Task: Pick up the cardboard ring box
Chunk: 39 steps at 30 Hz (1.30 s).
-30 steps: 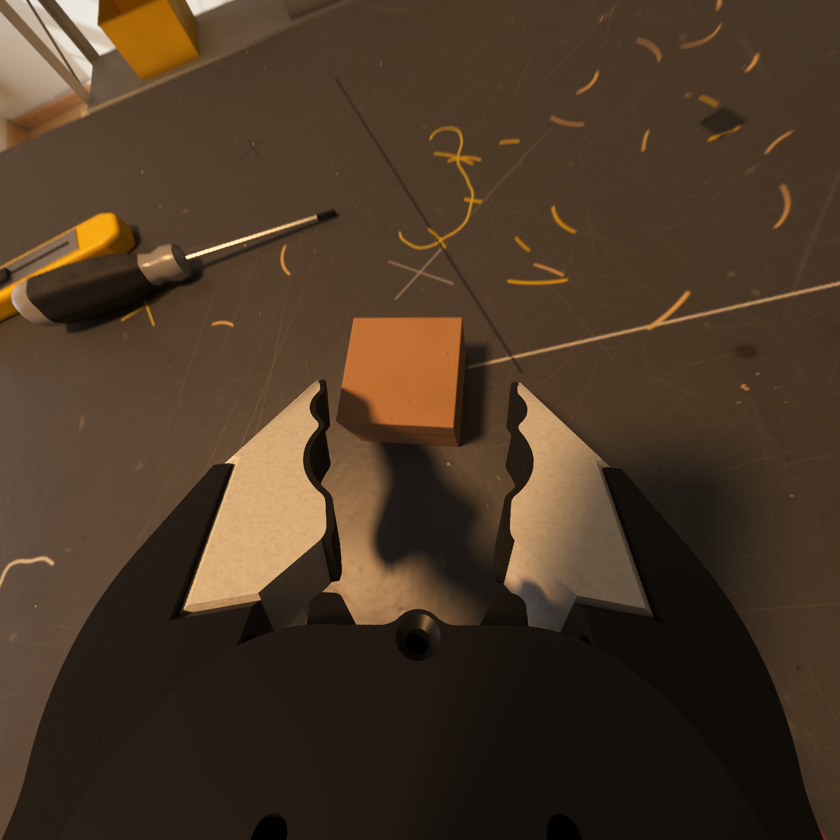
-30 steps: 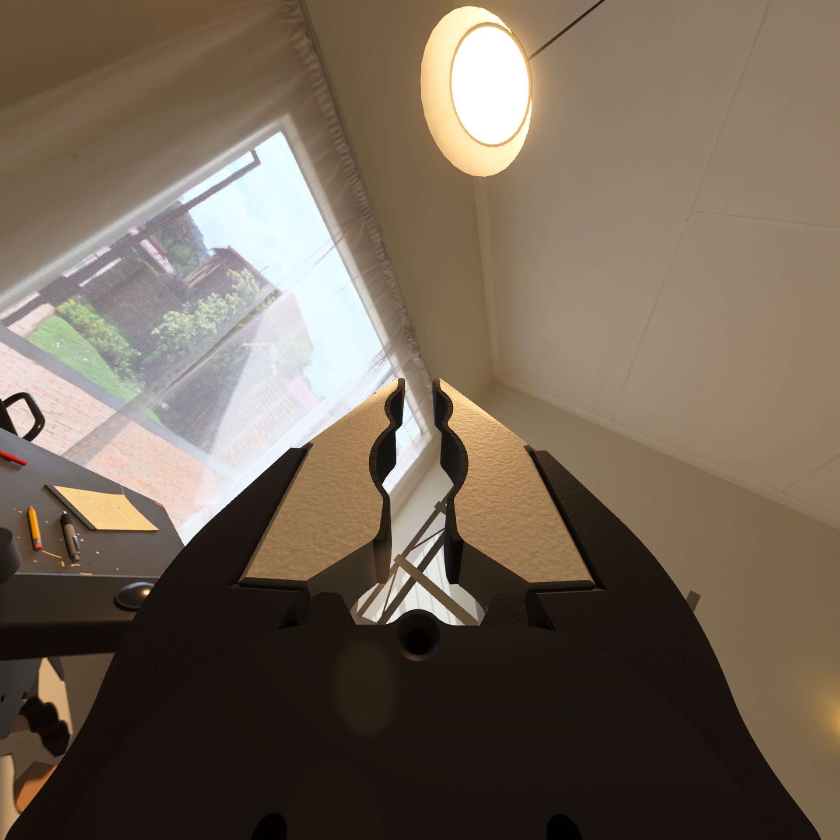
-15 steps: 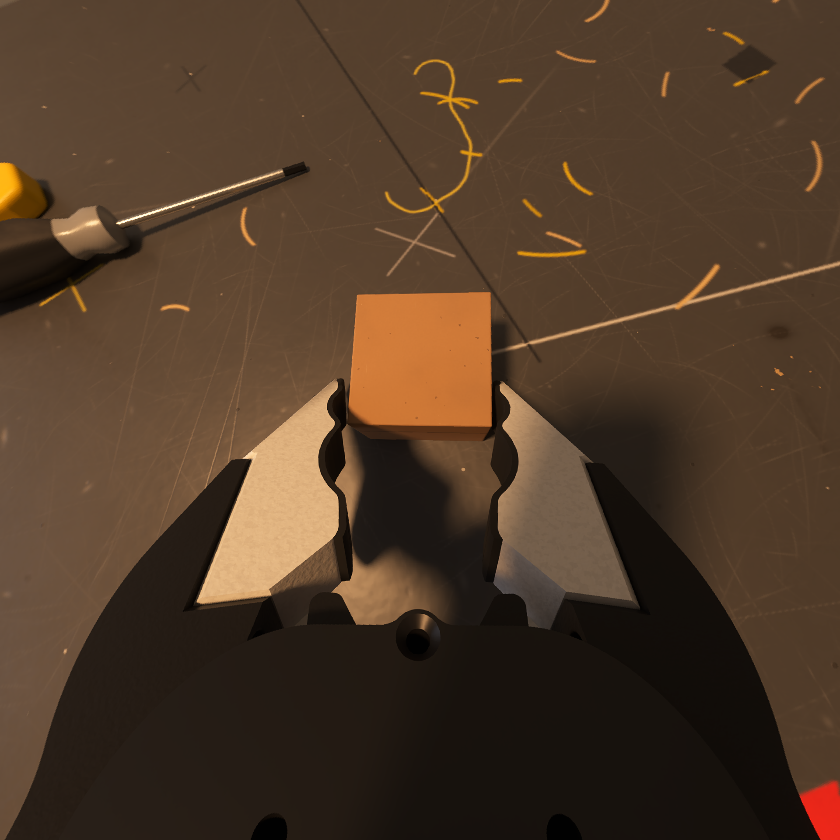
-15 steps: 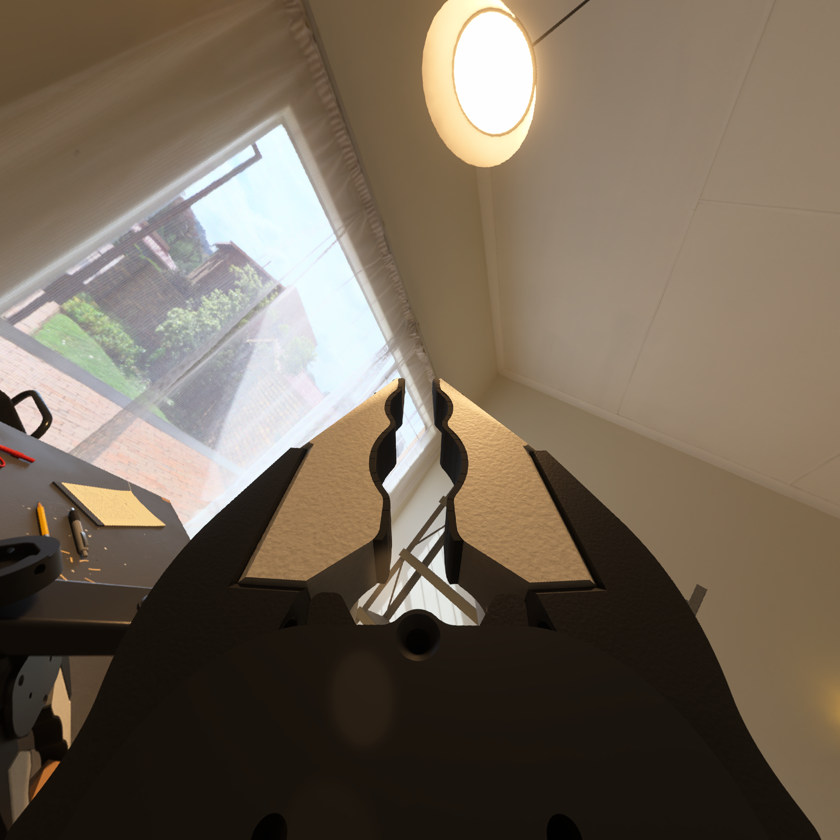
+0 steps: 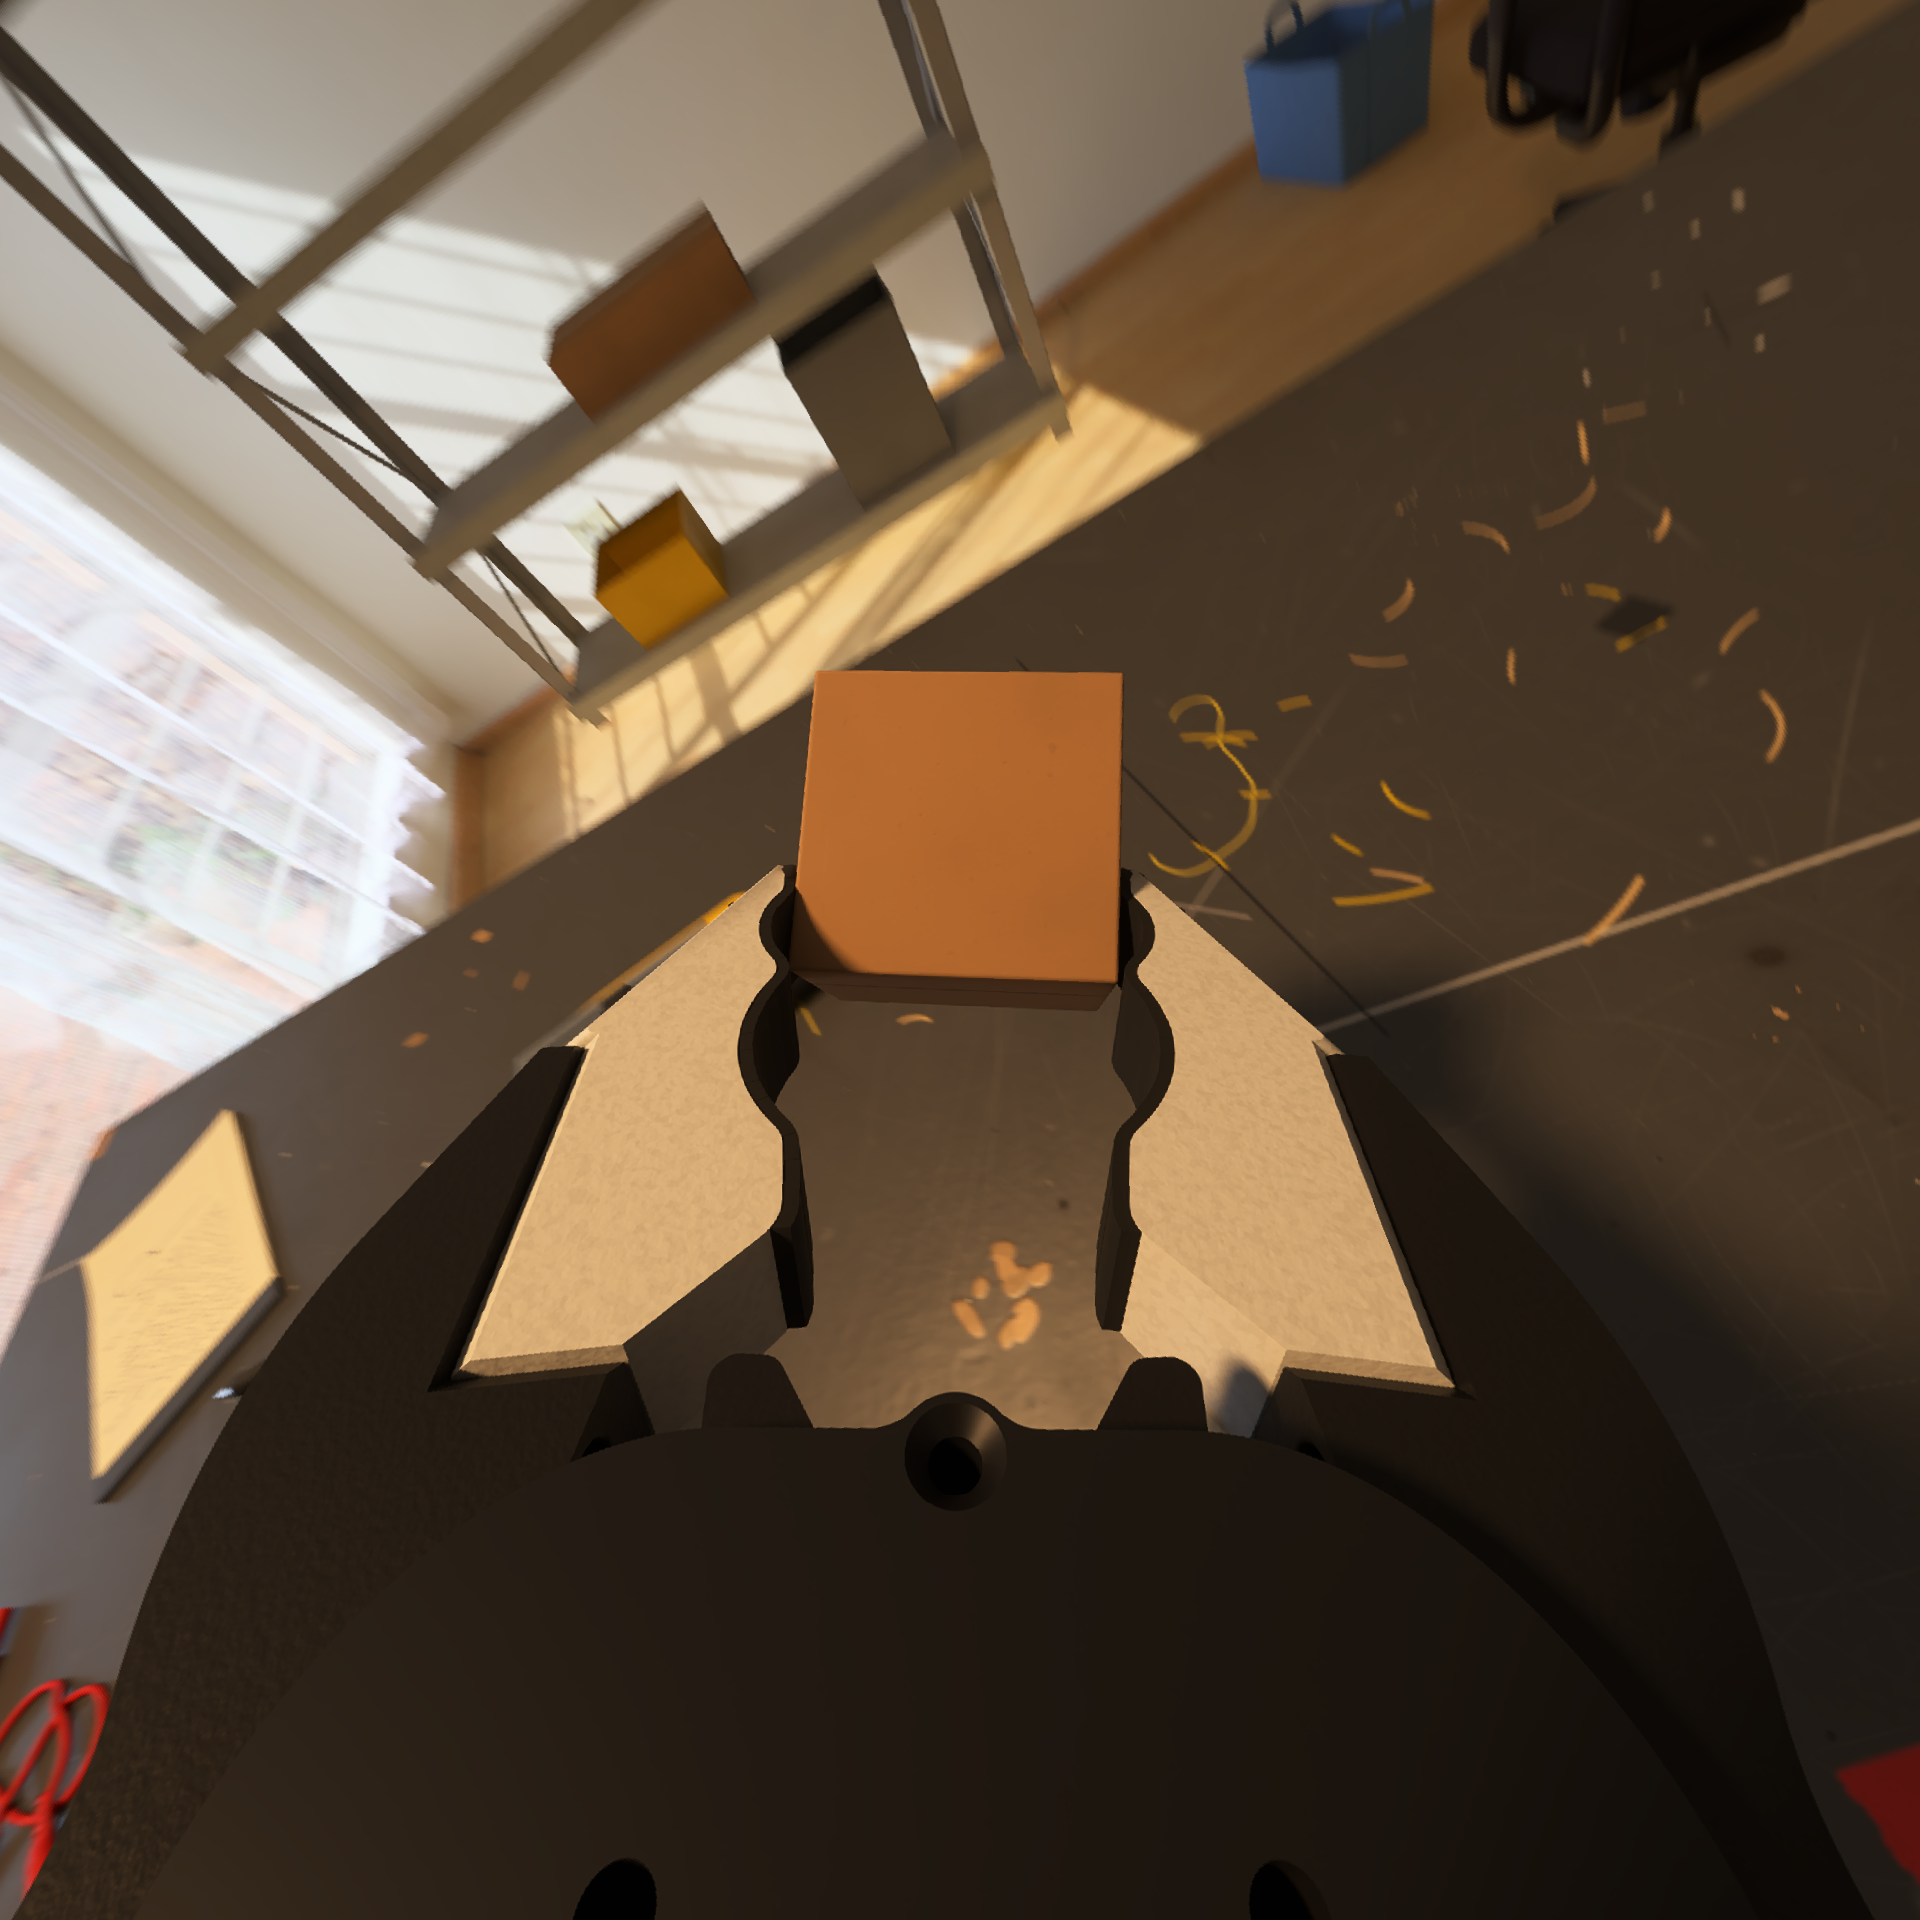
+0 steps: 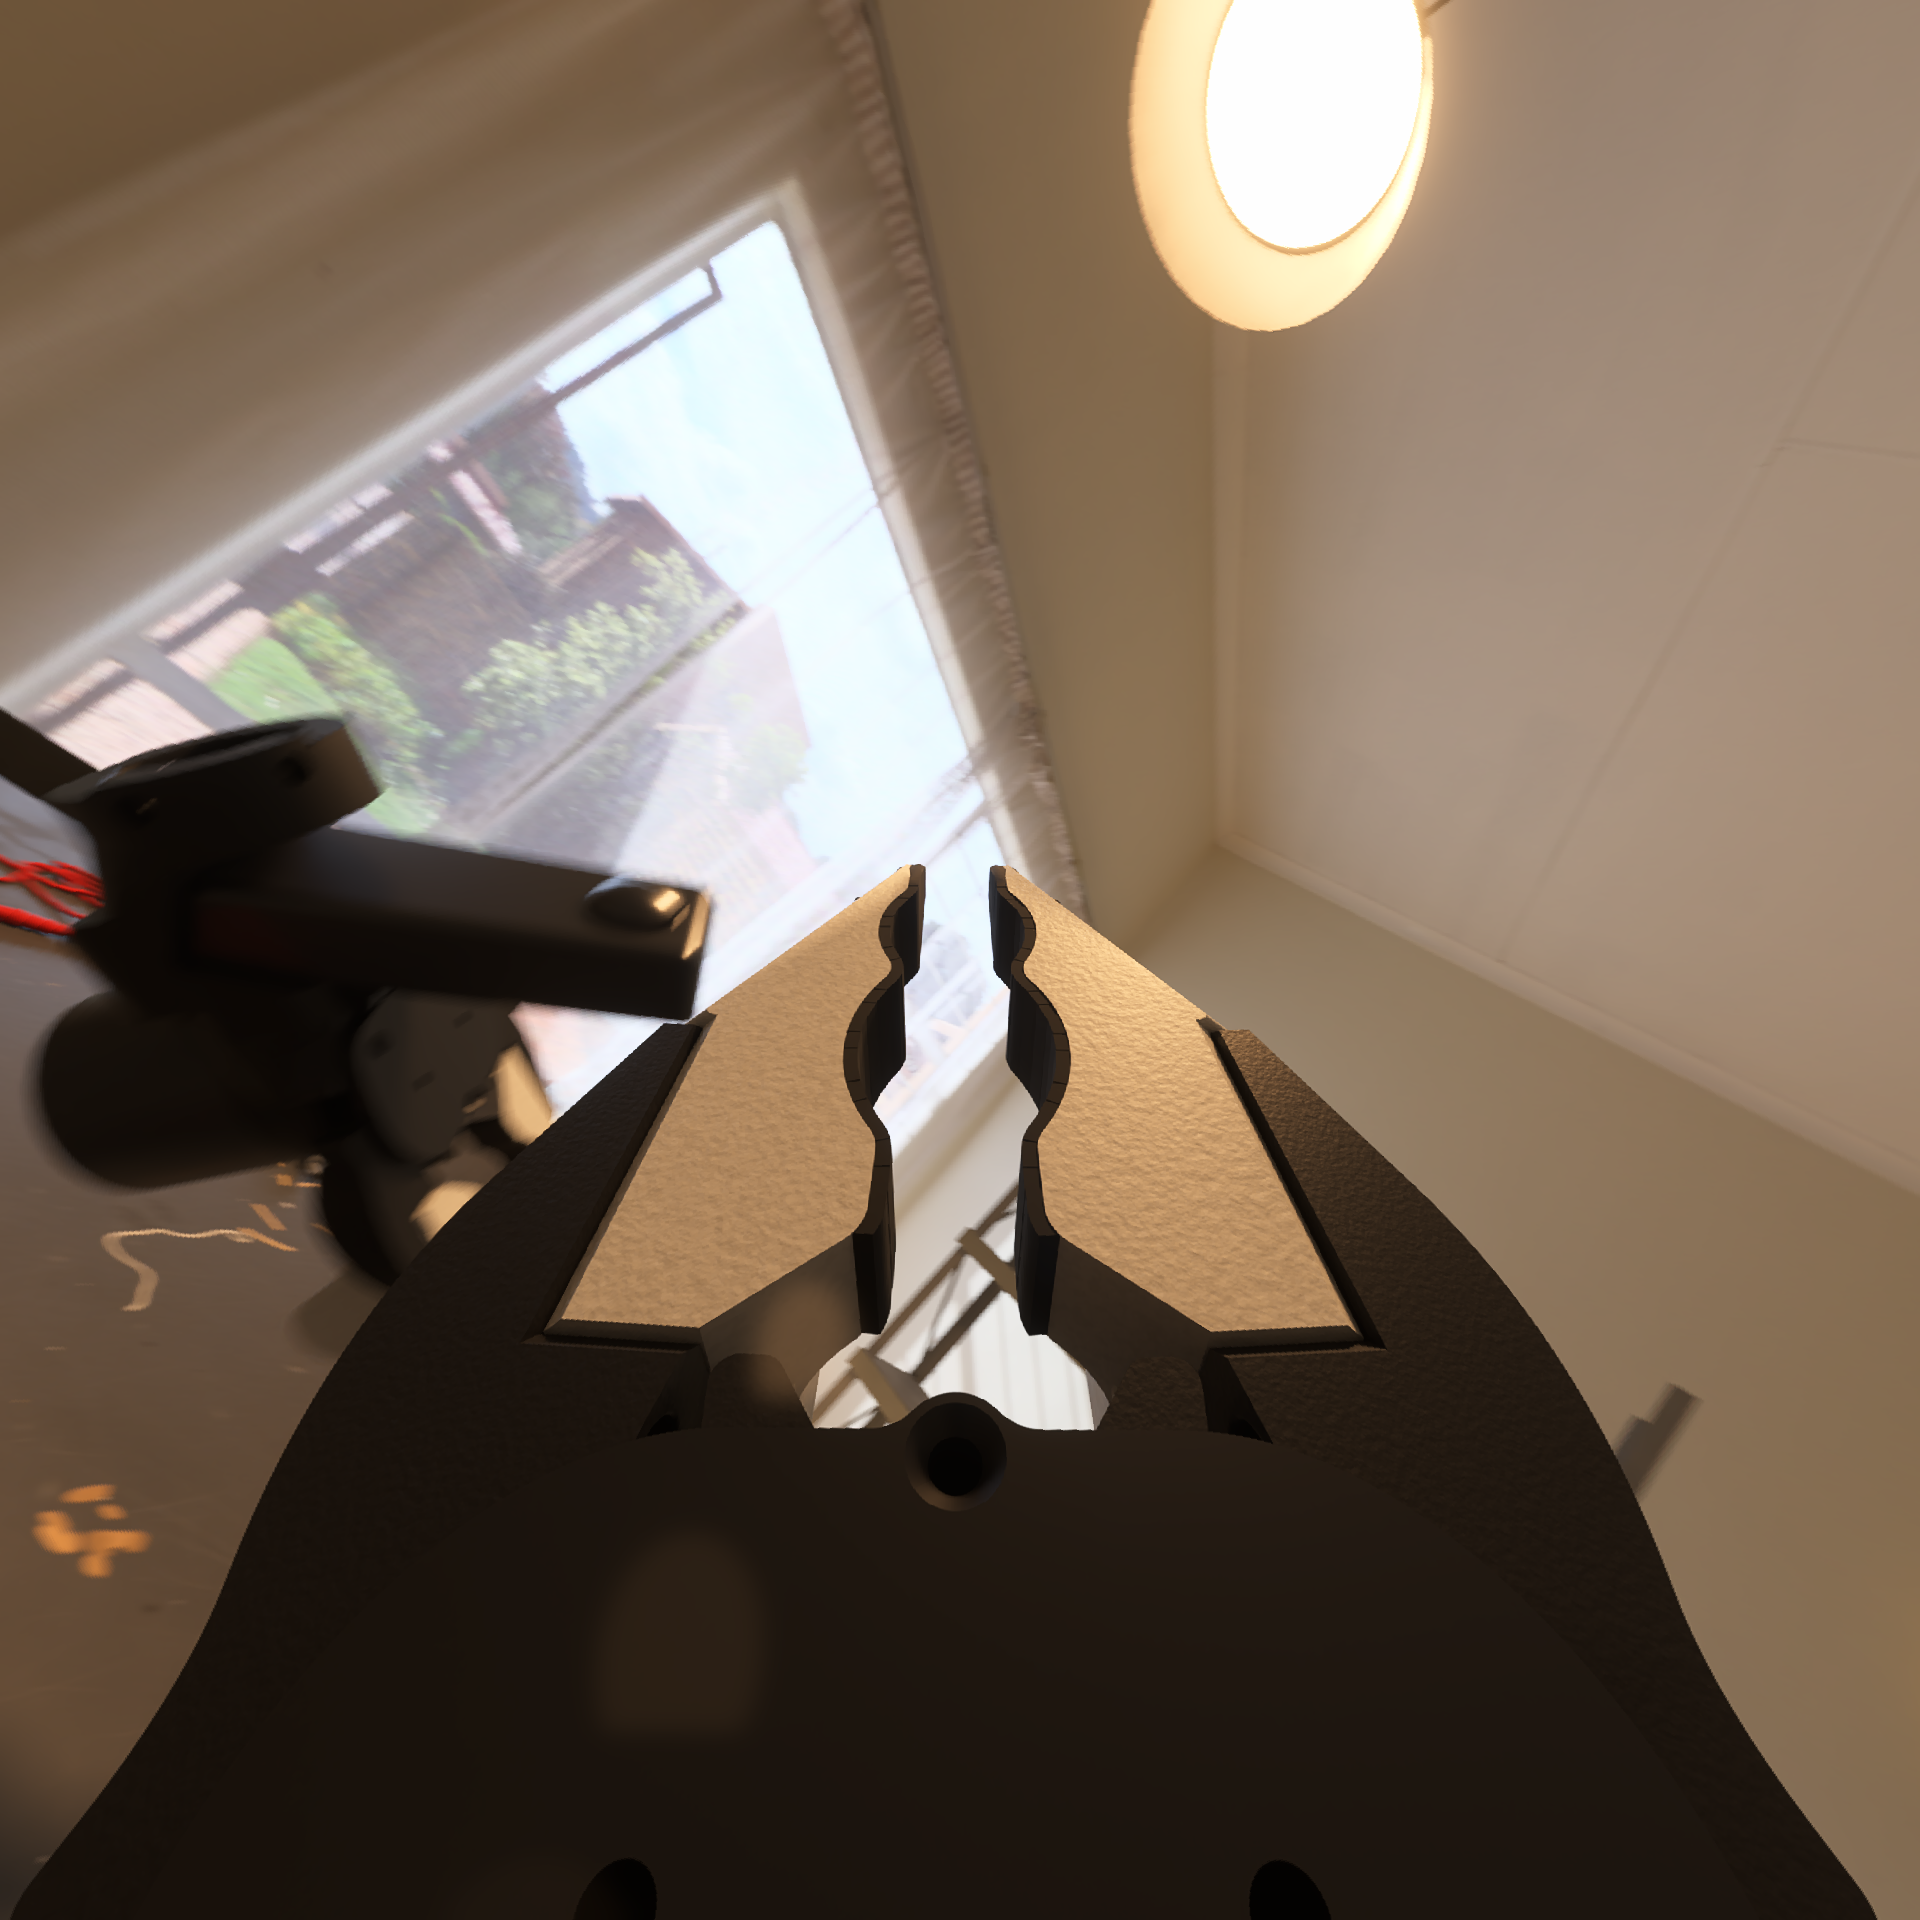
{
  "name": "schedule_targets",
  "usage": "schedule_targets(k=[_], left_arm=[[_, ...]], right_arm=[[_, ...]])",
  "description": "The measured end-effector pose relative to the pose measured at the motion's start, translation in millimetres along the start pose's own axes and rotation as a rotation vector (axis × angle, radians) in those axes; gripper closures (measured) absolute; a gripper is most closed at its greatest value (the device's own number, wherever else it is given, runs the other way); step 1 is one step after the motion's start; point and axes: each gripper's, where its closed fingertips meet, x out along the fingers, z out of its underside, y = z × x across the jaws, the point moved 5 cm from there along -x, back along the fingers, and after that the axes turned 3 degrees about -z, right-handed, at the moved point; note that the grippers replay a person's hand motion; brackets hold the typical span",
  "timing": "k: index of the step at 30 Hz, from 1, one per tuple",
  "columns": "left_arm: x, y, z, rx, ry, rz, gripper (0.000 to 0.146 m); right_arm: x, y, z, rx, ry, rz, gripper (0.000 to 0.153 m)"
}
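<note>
The cardboard ring box is a small orange-brown cube. My left gripper is shut on it: the fingertips press its left and right sides, and it hangs above the dark workbench. Most of the box sticks out beyond the fingertips. My right gripper is shut with only a thin gap, holds nothing, and points up at the window and ceiling. The left gripper's dark body shows blurred at the left of the right wrist view; the box is hidden there.
Wood shavings are scattered on the bench. A tan sheet lies at its left end, and red wire shows at the lower left. Beyond the bench stand a metal shelf rack with a yellow box, and a blue bag.
My left gripper closed on the ring box, then lifted it off the bench and tilted up, bringing the shelf and window into view. The left gripper rose into the right wrist view.
</note>
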Motion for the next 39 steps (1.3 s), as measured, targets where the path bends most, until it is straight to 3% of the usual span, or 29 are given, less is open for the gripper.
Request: schedule_targets(k=[6, 15, 22, 29, 39], left_arm=[[-41.2, -40.7, -19.8, 0.053, 0.109, -0.124, 0.086], [-90.2, -69.6, -41.4, -0.070, 0.278, -0.099, 0.086], [-121.3, -66.8, -60.3, -0.291, 0.456, 0.166, 0.086], [-120.7, -44.3, -68.7, -0.488, 0.521, 0.526, 0.086], [-122.3, -29.0, -73.7, -0.495, 0.541, 0.651, 0.086]], right_arm=[[12.6, -58.5, 18.2, 0.085, -0.017, -0.111, 0.141], [15.0, -68.5, 44.3, 0.225, -0.108, -0.090, 0.141], [14.9, -67.1, 41.9, 0.256, -0.105, -0.078, 0.141], [13.5, -55.6, 39.0, 0.222, -0.108, -0.029, 0.141], [12.9, -35.6, 29.2, 0.190, -0.112, -0.020, 0.141]])
